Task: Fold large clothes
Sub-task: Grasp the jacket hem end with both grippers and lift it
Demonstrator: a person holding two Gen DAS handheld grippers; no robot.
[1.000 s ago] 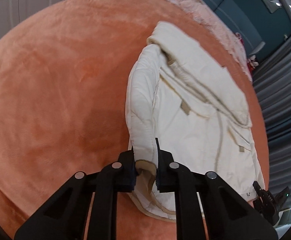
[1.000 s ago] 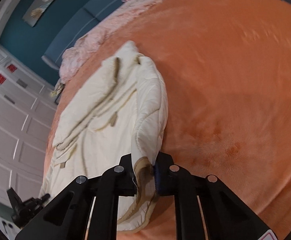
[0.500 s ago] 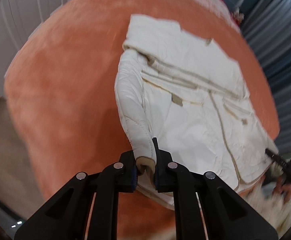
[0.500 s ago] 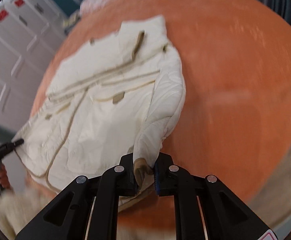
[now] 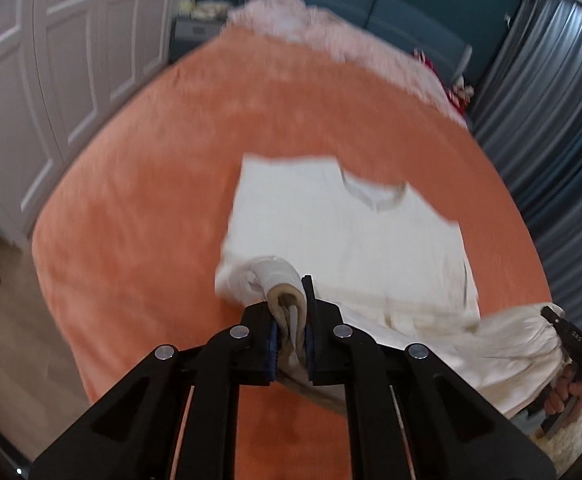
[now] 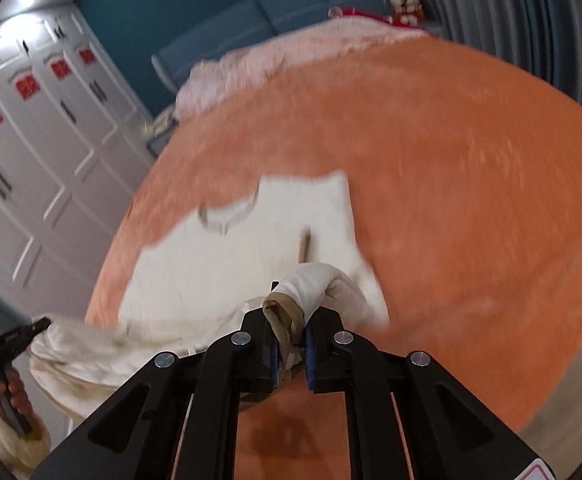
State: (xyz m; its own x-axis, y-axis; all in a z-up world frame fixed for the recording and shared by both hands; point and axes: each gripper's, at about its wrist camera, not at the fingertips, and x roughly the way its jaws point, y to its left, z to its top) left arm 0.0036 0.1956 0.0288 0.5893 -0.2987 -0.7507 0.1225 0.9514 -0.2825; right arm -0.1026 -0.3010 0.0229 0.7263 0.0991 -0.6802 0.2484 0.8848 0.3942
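Cream jacket now lifted, flipped over

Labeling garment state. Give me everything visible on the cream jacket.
The cream jacket is padded, quilted-looking fabric with tan trim at neckline and cuffs. Its far half lies flat on the orange blanket, neckline away from the cameras. The left gripper and right gripper each pinch a tan cuff, the near part lifted and bunched.
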